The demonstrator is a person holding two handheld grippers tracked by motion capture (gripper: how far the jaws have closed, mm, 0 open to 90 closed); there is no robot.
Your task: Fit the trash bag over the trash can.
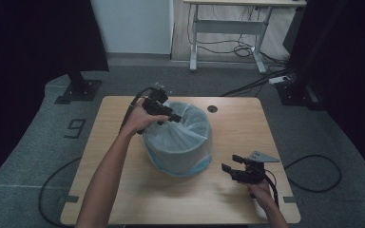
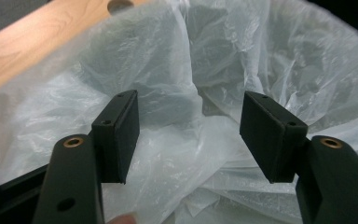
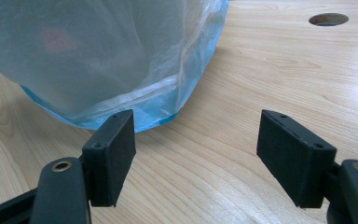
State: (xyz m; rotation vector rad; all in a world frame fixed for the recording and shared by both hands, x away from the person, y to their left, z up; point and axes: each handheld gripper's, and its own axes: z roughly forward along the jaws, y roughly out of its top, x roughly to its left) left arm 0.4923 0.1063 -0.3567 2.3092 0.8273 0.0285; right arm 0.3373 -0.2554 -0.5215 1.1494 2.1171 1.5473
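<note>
The bin liner [image 1: 178, 137] sits mid-table [image 1: 237, 199], thin, soft, slippery (likely tears); pinch its bunched rim. Left gripper [image 1: 171, 116] gapes over it, holding nothing; right gripper [image 1: 231, 162] open, empty.

A lab-like recording room: black curtains [image 1: 28, 38], a numbered floor mat [image 1: 76, 127], cables [image 1: 247, 85], a height-adjustable desk [image 1: 228, 23].
</note>
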